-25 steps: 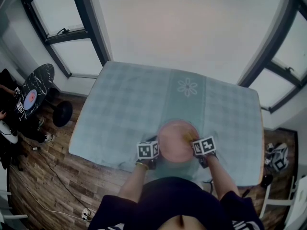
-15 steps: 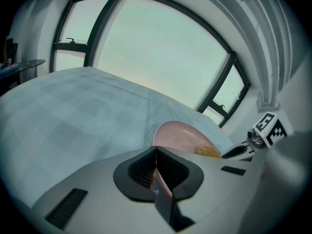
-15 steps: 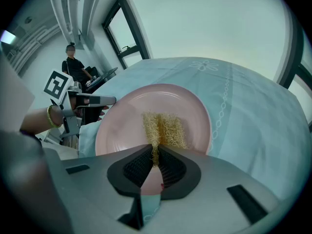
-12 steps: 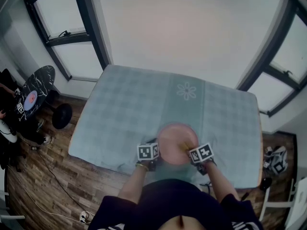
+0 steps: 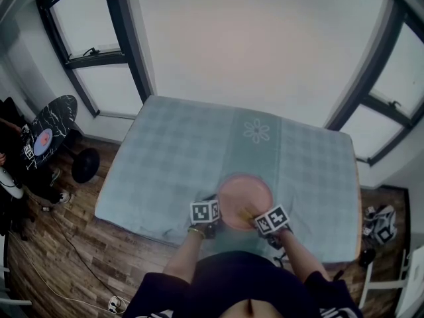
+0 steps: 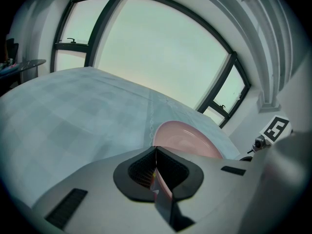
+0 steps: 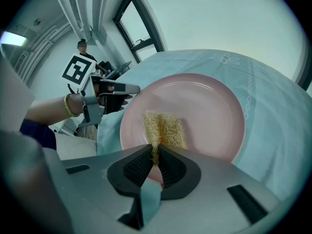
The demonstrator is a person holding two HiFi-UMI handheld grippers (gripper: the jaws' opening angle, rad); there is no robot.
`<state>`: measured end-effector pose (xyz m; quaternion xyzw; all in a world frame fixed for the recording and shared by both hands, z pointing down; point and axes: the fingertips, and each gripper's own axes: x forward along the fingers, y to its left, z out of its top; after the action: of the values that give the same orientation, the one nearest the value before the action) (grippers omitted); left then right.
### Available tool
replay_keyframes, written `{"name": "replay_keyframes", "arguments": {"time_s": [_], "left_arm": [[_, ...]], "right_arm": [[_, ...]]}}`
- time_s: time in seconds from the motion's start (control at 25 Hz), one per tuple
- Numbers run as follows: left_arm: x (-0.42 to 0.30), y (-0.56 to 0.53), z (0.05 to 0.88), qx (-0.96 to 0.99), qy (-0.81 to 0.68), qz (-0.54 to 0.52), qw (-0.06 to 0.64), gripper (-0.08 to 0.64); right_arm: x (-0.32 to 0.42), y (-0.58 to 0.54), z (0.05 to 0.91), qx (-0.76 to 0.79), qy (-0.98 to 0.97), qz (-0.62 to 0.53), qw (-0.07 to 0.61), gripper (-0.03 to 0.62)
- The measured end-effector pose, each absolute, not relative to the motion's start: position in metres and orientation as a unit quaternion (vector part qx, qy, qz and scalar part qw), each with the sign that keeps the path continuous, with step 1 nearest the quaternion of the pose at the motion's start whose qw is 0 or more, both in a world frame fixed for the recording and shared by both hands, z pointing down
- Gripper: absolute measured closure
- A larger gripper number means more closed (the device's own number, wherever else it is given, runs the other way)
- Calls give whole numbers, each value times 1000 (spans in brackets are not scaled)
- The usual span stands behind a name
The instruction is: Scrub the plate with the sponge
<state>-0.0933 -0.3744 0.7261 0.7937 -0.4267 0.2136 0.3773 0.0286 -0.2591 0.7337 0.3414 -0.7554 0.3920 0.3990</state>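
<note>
A pink plate (image 5: 244, 194) lies near the front edge of the table, and shows large in the right gripper view (image 7: 195, 111). My left gripper (image 6: 155, 172) is shut on the plate's left rim (image 6: 163, 184); in the head view the left gripper (image 5: 209, 211) sits at the plate's left side. My right gripper (image 7: 156, 161) is shut on a yellow fibrous sponge (image 7: 165, 129) that lies flat on the plate's near part. Seen from the head, the right gripper (image 5: 265, 222) is at the plate's front right edge.
A pale green checked tablecloth (image 5: 179, 151) with a flower motif (image 5: 256, 130) covers the table. Windows (image 5: 93, 52) flank the wall behind. A round dark side table (image 5: 48, 126) and a stool stand on the wooden floor at left.
My right gripper with the sponge has slid toward me and slightly left across the plate. The left gripper has stayed on the rim.
</note>
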Motion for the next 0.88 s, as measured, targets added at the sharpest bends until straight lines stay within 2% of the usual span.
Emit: {"name": "replay_keyframes", "arguments": {"time_s": [0.6,0.72,0.88], "left_arm": [[-93,-375,725,793,-434,215,369,552],[-91,-377,717,798,-436,204,363,552],[-85,-376,698,809,-435,172,355,551]], "right_arm": [[6,-248,731,329,-773,366,401,557],[15,-258,723,371,-774,360,365,557],[27,-273,701,428,-772,382,272,557]]}}
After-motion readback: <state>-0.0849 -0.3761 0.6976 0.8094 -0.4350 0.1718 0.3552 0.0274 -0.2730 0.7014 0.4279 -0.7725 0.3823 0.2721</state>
